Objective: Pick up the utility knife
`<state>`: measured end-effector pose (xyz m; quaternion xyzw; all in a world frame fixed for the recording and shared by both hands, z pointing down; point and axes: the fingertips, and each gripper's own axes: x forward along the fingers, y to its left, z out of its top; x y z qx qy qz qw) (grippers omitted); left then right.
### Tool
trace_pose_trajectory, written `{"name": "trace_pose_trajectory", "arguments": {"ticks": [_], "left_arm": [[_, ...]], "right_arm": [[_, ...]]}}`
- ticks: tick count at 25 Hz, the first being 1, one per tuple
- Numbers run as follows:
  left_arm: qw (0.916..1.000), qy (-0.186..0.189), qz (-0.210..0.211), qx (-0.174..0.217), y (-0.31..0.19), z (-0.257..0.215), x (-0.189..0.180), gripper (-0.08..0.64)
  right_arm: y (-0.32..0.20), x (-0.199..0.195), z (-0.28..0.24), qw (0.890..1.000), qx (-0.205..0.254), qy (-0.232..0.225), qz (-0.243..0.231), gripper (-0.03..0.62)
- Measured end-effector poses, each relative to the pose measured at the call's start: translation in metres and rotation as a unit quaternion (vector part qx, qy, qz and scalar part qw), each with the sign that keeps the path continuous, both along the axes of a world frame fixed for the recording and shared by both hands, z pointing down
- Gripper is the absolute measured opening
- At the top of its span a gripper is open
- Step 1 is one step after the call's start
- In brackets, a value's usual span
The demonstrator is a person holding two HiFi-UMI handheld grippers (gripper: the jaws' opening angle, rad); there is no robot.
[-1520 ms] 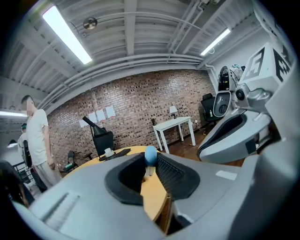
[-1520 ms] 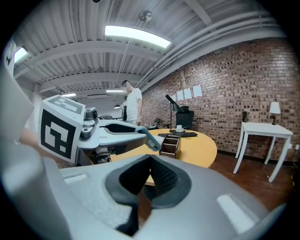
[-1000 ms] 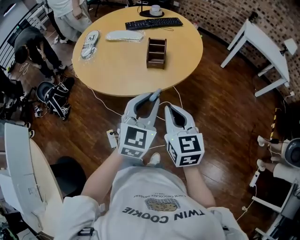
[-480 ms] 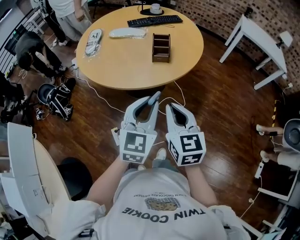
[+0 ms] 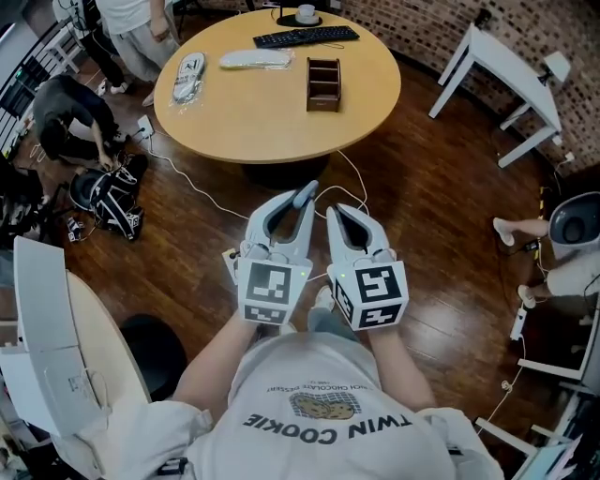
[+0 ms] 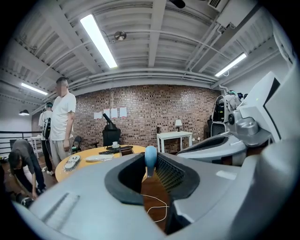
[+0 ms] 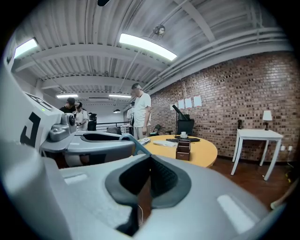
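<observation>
My left gripper [image 5: 302, 201] is shut on the utility knife [image 5: 307, 192], whose blue-grey end sticks out past the fingertips. In the left gripper view the knife [image 6: 150, 158] stands upright between the jaws of the left gripper [image 6: 151, 169]. My right gripper [image 5: 334, 212] hangs beside it with its jaws together and nothing in them. In the right gripper view the right gripper [image 7: 149, 162] shows closed tips, with the knife [image 7: 134, 143] off to its left. Both grippers hang over the wooden floor, short of the round table [image 5: 234, 122].
On the round table stand a wooden organizer [image 5: 323, 84], a keyboard [image 5: 306, 37], a cup [image 5: 307, 14] and two white packets [image 5: 187, 77]. A white cable [image 5: 349, 192] trails on the floor. A white side table [image 5: 502, 70] is at the right; people and bags at the left.
The round table has drawn away toward the top of the head view, so both grippers are farther from its edge. The left gripper's hold on the knife is unchanged.
</observation>
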<state>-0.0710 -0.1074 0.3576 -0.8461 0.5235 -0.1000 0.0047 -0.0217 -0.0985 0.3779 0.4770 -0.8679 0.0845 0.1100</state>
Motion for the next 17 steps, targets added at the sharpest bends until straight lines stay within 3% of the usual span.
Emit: {"name": "trace_pose_trajectory", "arguments": {"ticks": [17], "left_arm": [[0.9997, 0.019, 0.008, -0.012, 0.075, 0.004, -0.019, 0.071]], "right_arm": [[0.072, -0.02, -0.005, 1.0, 0.012, -0.004, 0.019, 0.0]]}}
